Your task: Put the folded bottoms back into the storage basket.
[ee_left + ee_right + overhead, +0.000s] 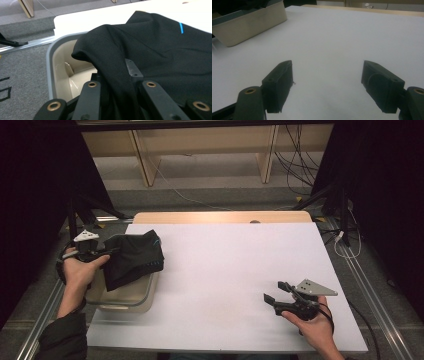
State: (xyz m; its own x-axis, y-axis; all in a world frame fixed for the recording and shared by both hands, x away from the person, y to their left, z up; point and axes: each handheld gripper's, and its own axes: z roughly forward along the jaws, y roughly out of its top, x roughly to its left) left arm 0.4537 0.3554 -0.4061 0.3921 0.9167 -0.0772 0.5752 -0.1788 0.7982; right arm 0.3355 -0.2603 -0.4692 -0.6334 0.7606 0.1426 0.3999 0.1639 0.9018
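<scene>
A black garment (132, 257) with a small blue mark hangs over the far rim of a beige plastic bin (127, 300) at the table's left edge. My left gripper (105, 254) is shut on the garment's left side. In the left gripper view the cloth (150, 50) runs between the jaws and covers much of the bin (50, 65), and the left gripper (117, 75) has its tips buried in fabric. My right gripper (273, 290) rests low over the white table (240, 260) at the front right. In its own view the right gripper (328, 75) stands open with nothing between its pads.
The bin (249, 22) lies far off to the left in the right gripper view. Wooden furniture legs (142, 160) and loose cables (295, 165) are on the floor behind the table. Dark curtains flank both sides, and tripod legs (325, 195) stand at the back right.
</scene>
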